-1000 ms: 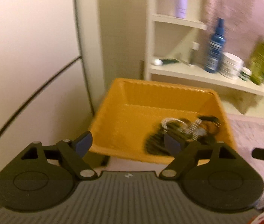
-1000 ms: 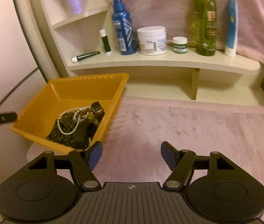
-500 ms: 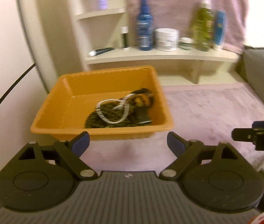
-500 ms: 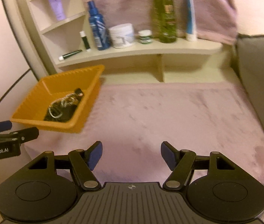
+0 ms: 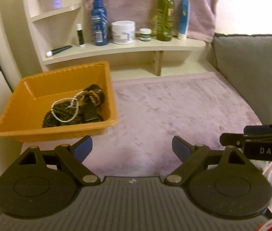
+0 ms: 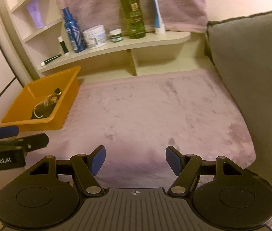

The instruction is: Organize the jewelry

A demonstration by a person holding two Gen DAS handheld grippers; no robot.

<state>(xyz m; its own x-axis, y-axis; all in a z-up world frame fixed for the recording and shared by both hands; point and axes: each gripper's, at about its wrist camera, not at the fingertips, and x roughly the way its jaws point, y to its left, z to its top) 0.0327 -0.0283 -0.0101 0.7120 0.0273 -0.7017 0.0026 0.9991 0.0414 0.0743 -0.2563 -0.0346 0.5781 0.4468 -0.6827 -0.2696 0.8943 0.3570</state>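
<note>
An orange tray (image 5: 39, 88) (image 6: 39, 85) stands at the left end of a pink plush mat (image 5: 174, 105) (image 6: 155, 111). Inside it lies a heap of jewelry (image 5: 74, 107) (image 6: 43, 108): dark beaded strands, a silver bead chain and a black piece. My left gripper (image 5: 131, 147) hovers open over the mat, just in front and right of the tray, with nothing between its blue pads. My right gripper (image 6: 135, 159) is open and empty too, above the mat's near middle. Each gripper shows at the edge of the other's view.
A cream shelf unit (image 5: 128, 48) behind the mat carries a blue spray bottle (image 5: 99, 21), a white jar (image 5: 123, 32), a small jar, a green bottle (image 5: 164, 17) and tubes. A grey cushion (image 6: 251, 77) walls the right side. A pink cloth hangs behind.
Both grippers have drawn back from the tray and swung right; the tray now sits further left and smaller in both views. The left jaws stand slightly wider.
</note>
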